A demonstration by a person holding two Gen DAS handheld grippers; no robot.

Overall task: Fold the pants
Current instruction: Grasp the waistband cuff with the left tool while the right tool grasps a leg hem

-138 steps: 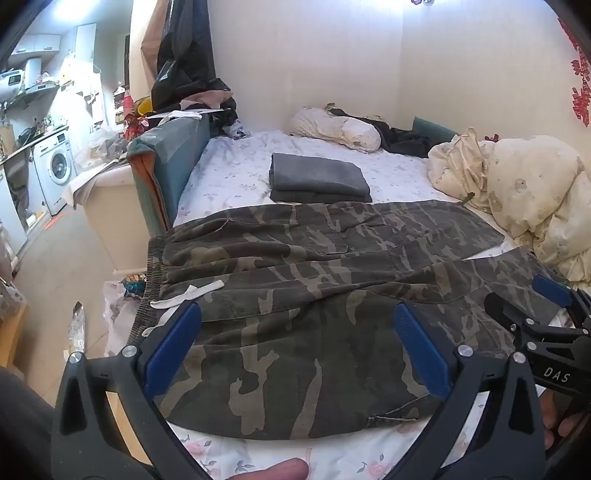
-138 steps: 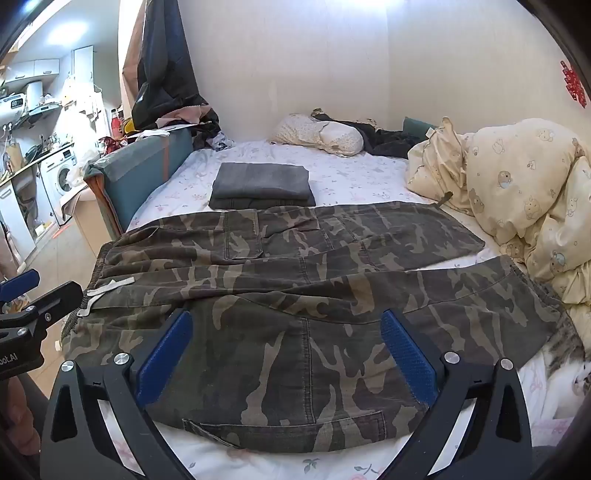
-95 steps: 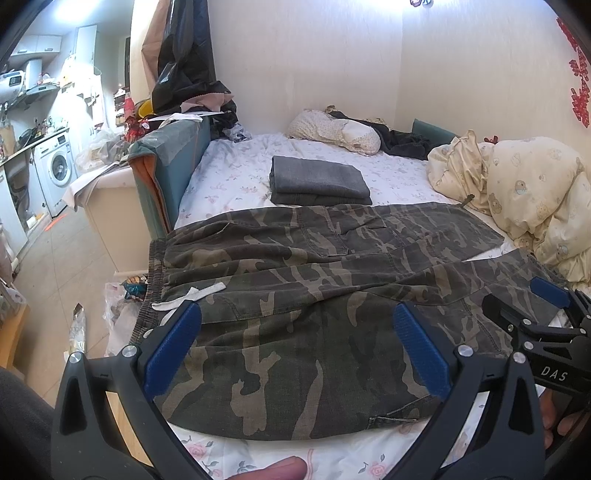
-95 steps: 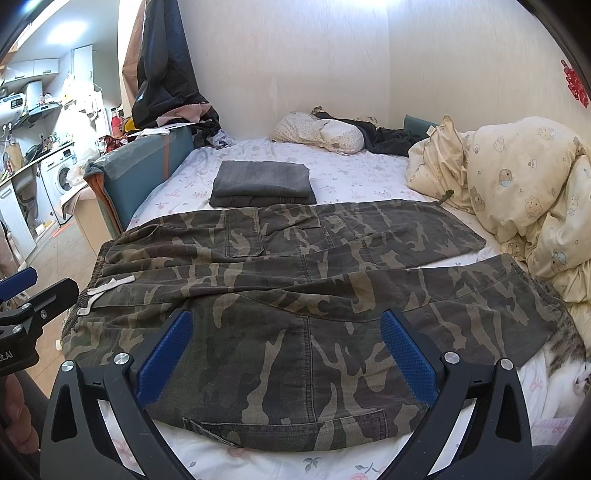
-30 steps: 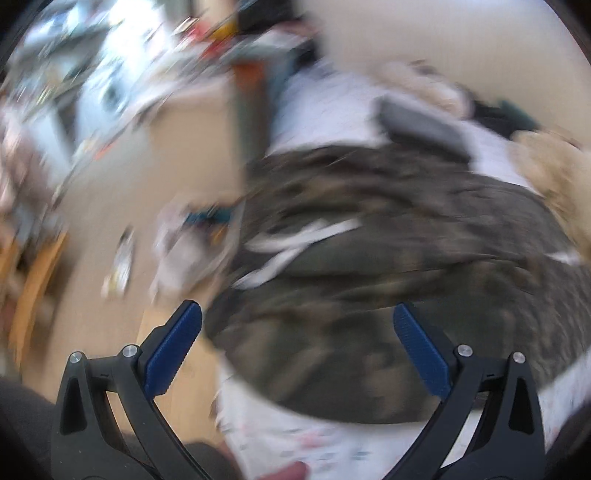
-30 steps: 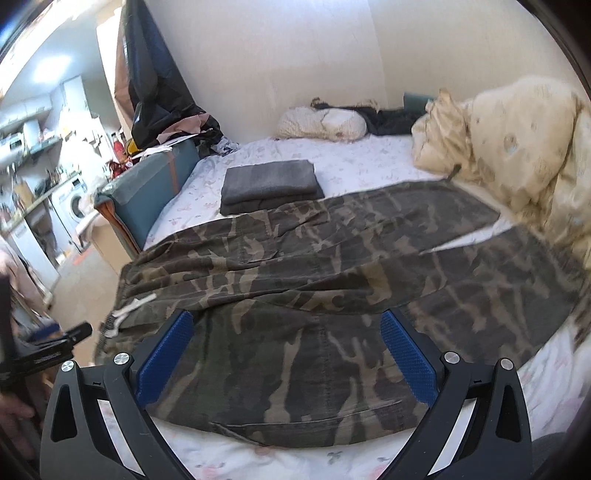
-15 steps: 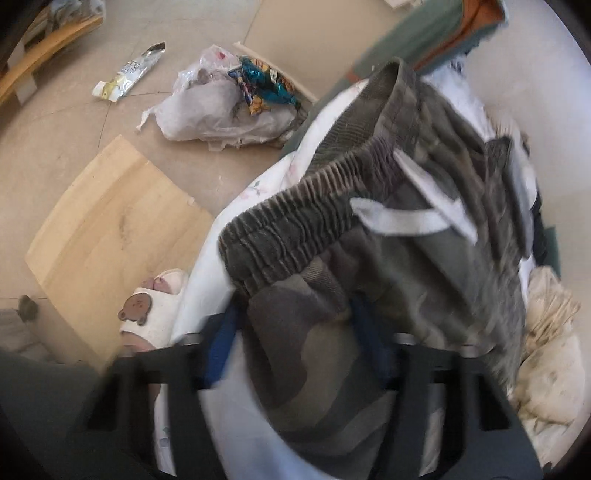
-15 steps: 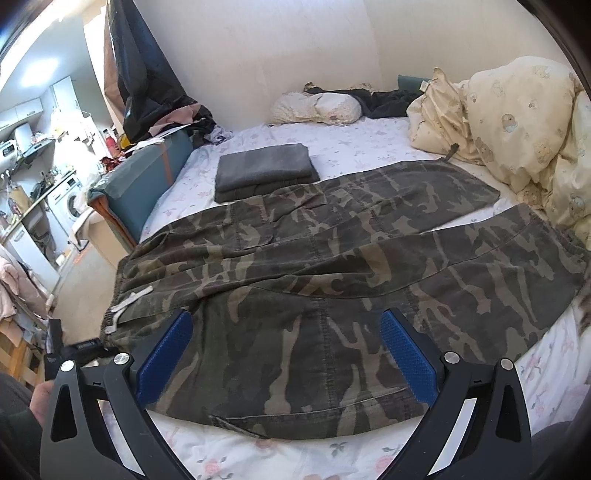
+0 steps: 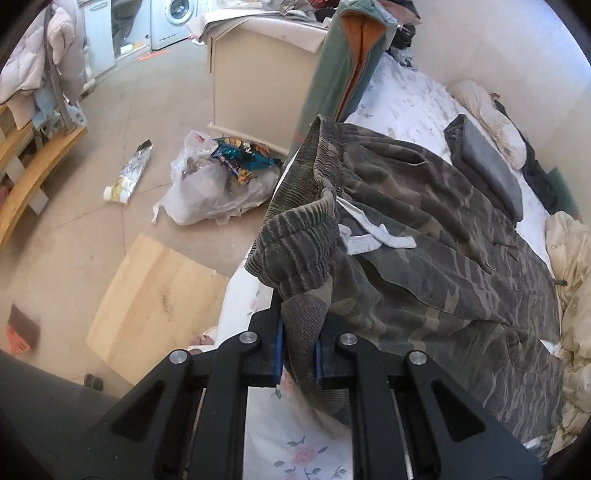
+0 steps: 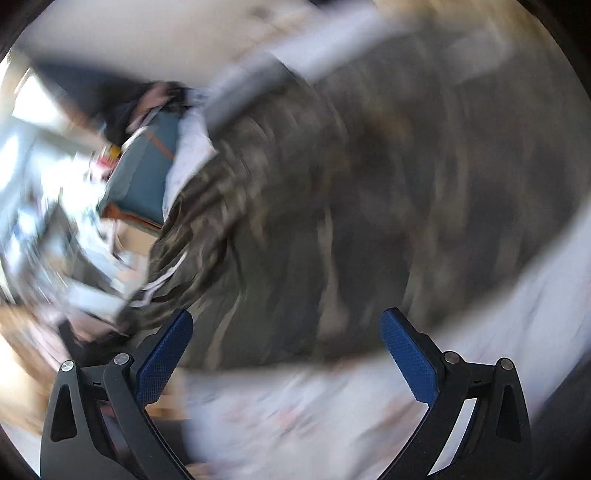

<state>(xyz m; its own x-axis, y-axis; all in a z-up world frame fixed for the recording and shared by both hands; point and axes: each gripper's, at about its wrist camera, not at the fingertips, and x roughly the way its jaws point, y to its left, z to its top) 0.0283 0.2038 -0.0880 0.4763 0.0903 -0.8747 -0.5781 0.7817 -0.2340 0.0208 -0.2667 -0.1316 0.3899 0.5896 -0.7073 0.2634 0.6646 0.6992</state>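
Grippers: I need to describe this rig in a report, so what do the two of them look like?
Both match. The left gripper and right gripper have matte black angular linkage arms with triangular cutouts, round silver pivot screws, and blue textured pads on the fingers. No cables, markings or sleeves are visible.

You have one pair of camouflage pants [image 9: 436,236] on one bed [image 9: 402,99], with two ends of a white drawstring [image 9: 373,234] showing at the waistband. You hold two grippers: the left gripper [image 9: 298,356] and the right gripper [image 10: 286,354], each with two blue pads. One folded gray garment [image 9: 487,162] lies farther up the bed, near one pillow [image 9: 491,122]. On the floor you can count one plastic trash bag [image 9: 214,184], one crushed wrapper [image 9: 129,173] and one wooden board [image 9: 155,302]. One washing machine [image 9: 173,18] stands at the back.
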